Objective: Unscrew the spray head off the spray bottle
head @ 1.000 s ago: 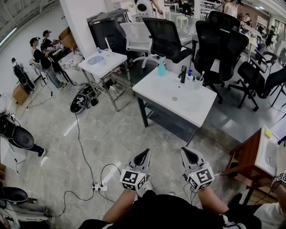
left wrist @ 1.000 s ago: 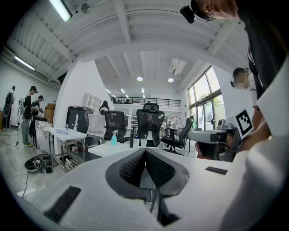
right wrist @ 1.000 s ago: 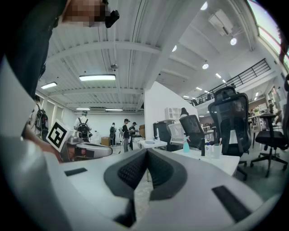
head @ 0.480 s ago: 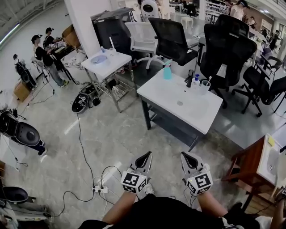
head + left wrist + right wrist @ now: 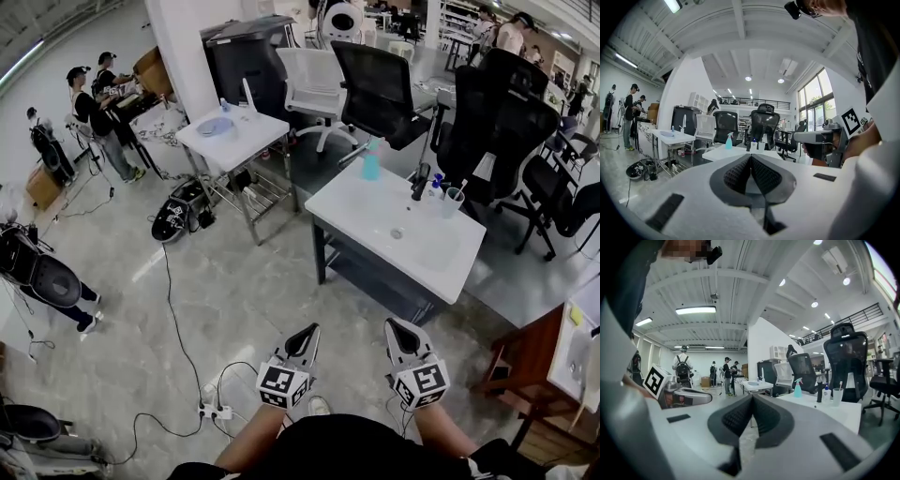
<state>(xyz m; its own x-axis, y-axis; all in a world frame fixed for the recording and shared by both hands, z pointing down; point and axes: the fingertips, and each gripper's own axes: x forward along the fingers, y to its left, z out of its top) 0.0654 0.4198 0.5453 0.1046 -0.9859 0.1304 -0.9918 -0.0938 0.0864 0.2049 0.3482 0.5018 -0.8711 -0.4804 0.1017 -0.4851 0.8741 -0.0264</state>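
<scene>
We are at the approach: the bottle [image 5: 371, 165] stands upright at the far edge of the white counter [image 5: 427, 267], well apart from us, its head [image 5: 374, 147] on. The left hand-held gripper [image 5: 308, 329] and right hand-held gripper [image 5: 393, 325] are both closed tight and empty, side by side at our waist, pointing roughly level toward the counter. Next we must close in, open both, and grip body and head

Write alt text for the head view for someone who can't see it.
The shut, empty left gripper and right gripper, held low over grey floor, point toward a white sink table. A teal plastic spray bottle stands at its far edge.
</scene>
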